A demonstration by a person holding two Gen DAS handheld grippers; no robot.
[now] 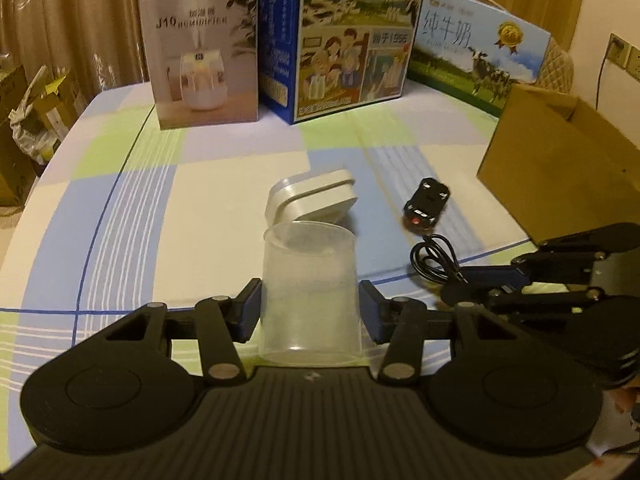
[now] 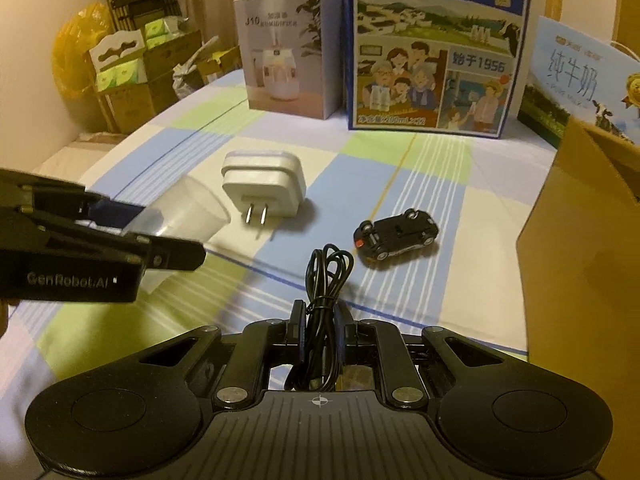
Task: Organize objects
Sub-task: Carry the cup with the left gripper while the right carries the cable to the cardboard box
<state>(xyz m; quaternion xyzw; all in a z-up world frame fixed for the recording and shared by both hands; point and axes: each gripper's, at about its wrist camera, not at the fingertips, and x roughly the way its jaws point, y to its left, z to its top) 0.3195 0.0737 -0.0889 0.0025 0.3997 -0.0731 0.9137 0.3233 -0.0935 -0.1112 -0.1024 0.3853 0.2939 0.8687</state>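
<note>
My left gripper [image 1: 310, 308] is shut on a clear plastic cup [image 1: 309, 288], mouth pointing away; the cup [image 2: 188, 208] and left gripper [image 2: 168, 248] also show in the right wrist view. My right gripper [image 2: 319, 322] is shut on a coiled black cable [image 2: 326, 280]; the cable [image 1: 434, 260] and right gripper [image 1: 460, 296] show at right in the left wrist view. A white plug adapter [image 2: 264, 184] lies on the checked cloth, also in the left wrist view [image 1: 316, 198]. A black toy car [image 2: 394, 234] lies on its side; it also shows in the left wrist view [image 1: 426, 204].
A brown cardboard box [image 2: 580, 232] stands at the right, also in the left wrist view [image 1: 560, 160]. At the back stand a humidifier box [image 2: 286, 52] and two milk cartons [image 2: 430, 48], [image 2: 576, 76]. Stacked boxes [image 2: 120, 72] are beyond the left edge.
</note>
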